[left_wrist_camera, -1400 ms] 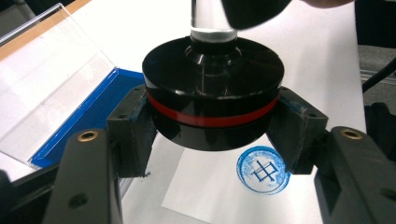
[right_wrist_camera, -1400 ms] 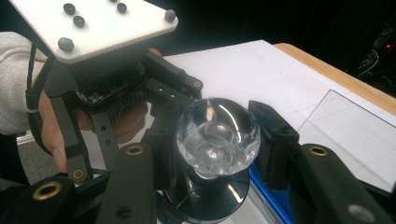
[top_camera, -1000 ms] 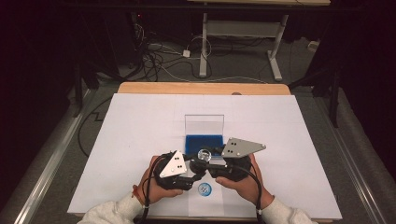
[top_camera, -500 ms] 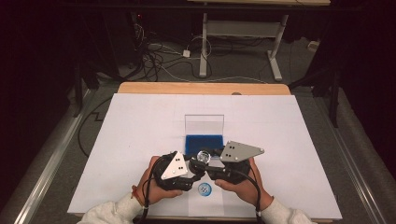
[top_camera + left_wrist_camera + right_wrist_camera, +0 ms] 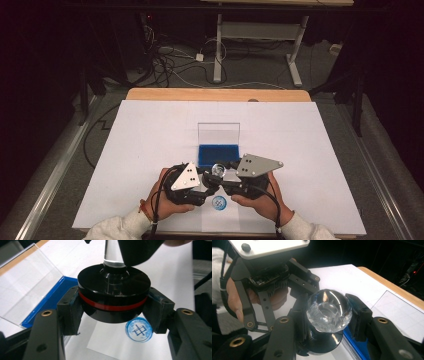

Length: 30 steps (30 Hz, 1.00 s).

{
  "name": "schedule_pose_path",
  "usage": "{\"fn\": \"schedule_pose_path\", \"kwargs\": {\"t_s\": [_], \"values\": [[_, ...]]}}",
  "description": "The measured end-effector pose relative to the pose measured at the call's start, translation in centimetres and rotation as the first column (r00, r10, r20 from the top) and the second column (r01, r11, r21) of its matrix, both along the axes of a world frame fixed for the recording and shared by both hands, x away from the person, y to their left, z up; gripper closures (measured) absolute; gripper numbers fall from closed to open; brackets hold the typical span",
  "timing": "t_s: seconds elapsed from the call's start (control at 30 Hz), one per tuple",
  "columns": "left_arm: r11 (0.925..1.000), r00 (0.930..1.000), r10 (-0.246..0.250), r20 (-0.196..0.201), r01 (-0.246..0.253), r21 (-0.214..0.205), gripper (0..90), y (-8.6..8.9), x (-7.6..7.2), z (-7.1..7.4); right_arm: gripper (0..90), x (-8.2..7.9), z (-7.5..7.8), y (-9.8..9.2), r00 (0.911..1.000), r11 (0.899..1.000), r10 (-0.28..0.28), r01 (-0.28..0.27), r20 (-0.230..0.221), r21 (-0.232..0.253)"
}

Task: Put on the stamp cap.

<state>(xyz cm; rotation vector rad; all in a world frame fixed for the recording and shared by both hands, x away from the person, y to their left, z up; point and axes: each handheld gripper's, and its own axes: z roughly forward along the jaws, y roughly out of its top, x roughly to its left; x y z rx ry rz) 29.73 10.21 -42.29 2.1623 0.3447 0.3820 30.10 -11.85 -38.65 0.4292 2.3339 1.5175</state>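
Black stamp (image 5: 112, 293) between two claws, one blue imprint (image 5: 139, 329)

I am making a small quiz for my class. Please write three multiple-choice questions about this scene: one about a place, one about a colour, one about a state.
1. Where does the blue stamped mark lie?
A. On the white sheet, under the lifted stamp
B. Inside the blue ink tray
C. On the wooden table edge

2. What colour is the ring around the black stamp base?
A. Yellow
B. Red
C. Green

3. How does the left gripper stand?
A. Open, apart from the stamp
B. Shut on the clear knob
C. Shut on the stamp base

Answers:
1 A: the left gripper view shows the mark on the sheet, below the base.
2 B: a red band runs round the base.
3 C: its pads press both sides of the base, while the right gripper clamps the clear knob.
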Motion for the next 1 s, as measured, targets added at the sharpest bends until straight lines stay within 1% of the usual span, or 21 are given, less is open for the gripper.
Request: {"fn": "schedule_pose_path", "kwargs": {"t_s": [0.03,0.07,0.13,0.17,0.3,0.33,0.37,0.4,0.43,0.5,0.53,0.57,0.6,0.63,0.67,0.73,0.8,0.83,0.9,0.93,1.0], "values": [[0.9998,1.0,0.0,0.006,0.0,0.017,37.0,0.0,0.0,0.0,57.1,-0.1,0.0,0.1,1.0,1.0,0.0,0.0,0.003,-0.008],[0.9998,1.0,-0.003,-0.004,0.003,0.017,37.0,0.0,0.0,-0.1,57.1,-0.2,-0.1,0.2,0.9999,1.0,0.001,0.0,0.012,-0.02],[0.9984,0.9998,0.014,0.014,-0.015,0.055,37.0,-0.2,-0.1,-0.2,57.1,-0.2,-0.3,0.4,0.9999,0.999,-0.004,0.004,0.009,-0.036],[0.9984,0.9999,0.013,0.011,-0.013,0.055,36.9,-0.2,-0.1,-0.2,57.0,-0.3,-0.5,0.5,0.9999,0.999,-0.009,0.01,0.013,-0.045],[0.9984,0.9998,0.01,0.017,-0.011,0.055,36.9,-0.3,-0.4,-0.1,57.0,-0.4,-0.5,0.6,0.9999,0.999,-0.003,0.003,0.016,-0.038],[0.9987,0.9999,0.001,0.01,-0.001,0.051,36.8,-0.3,-0.4,-0.1,57.0,-0.5,-0.4,0.6,0.9998,0.999,-0.002,0.003,0.02,-0.039],[0.9985,0.9999,-0.006,0.008,0.005,0.054,36.5,-0.4,-0.5,-0.1,57.0,-0.5,-0.5,0.7,0.9999,0.999,0.0,0.0,0.015,-0.039],[0.9972,0.9997,-0.002,0.024,0.001,0.075,36.2,-0.7,-0.7,-0.2,57.0,-0.5,-0.6,0.7,1.0,0.999,-0.001,0.001,0.006,-0.037],[0.9969,0.9998,-0.013,0.017,0.012,0.078,35.7,-0.9,-0.7,-0.2,57.1,-0.5,-0.8,0.9,1.0,0.999,-0.005,0.005,-0.003,-0.044],[0.9975,0.9995,-0.025,0.016,0.024,0.067,34.4,-1.1,-0.8,-0.3,57.1,-0.4,-1.2,1.0,0.9998,0.999,-0.002,0.001,-0.019,-0.033],[0.9976,0.9993,-0.032,0.019,0.031,0.062,34.4,-0.9,-0.7,-0.3,57.1,-0.4,-1.2,1.0,1.0,0.999,-0.006,0.005,-0.007,-0.034],[0.9988,0.9992,-0.032,0.024,0.031,0.039,34.5,-0.7,-0.7,-0.2,57.1,-0.3,-1.0,1.0,0.9999,0.999,-0.005,0.004,-0.011,-0.042],[0.9992,0.9992,-0.035,0.021,0.035,0.021,34.6,-0.4,-0.7,0.0,57.3,-0.2,-0.9,0.7,0.9997,1.0,-0.003,0.003,-0.025,-0.021],[0.9991,0.9989,-0.038,0.029,0.037,0.019,34.7,-0.3,-0.7,0.1,57.4,0.0,-0.7,0.3,0.9992,1.0,0.0,0.0,-0.039,0.0],[0.9992,0.9988,-0.038,0.031,0.038,0.012,34.9,-0.1,-0.7,0.1,57.4,0.1,-0.7,0.1,0.999,1.0,0.0,0.001,-0.045,0.009],[0.9991,0.999,-0.042,0.017,0.042,-0.009,35.0,0.0,-0.5,0.0,57.4,0.3,-0.7,-0.1,0.9981,1.0,-0.001,0.002,-0.062,0.027],[0.999,0.9987,-0.044,0.025,0.044,-0.001,35.0,-0.1,-0.6,-0.1,57.4,0.3,-0.7,0.0,0.9983,1.0,0.0,0.001,-0.058,0.019],[0.9989,0.9986,-0.045,0.027,0.045,-0.008,35.0,0.0,-0.6,-0.1,57.3,0.2,-0.6,0.0,0.9988,1.0,-0.001,0.001,-0.048,0.01],[0.9984,0.9986,-0.053,0.004,0.053,-0.022,35.0,0.0,-0.4,-0.3,57.2,0.0,-0.5,0.1,0.9991,1.0,-0.003,0.004,-0.042,0.008],[0.9984,0.9986,-0.052,0.007,0.052,-0.023,35.1,0.0,-0.4,-0.3,57.2,-0.1,-0.5,0.2,0.9991,1.0,-0.003,0.004,-0.041,0.007],[0.998,0.9986,-0.052,-0.014,0.051,-0.037,35.4,0.1,-0.1,-0.6,57.2,-0.1,-0.6,0.2,0.9994,1.0,-0.004,0.004,-0.035,0.005]]}}
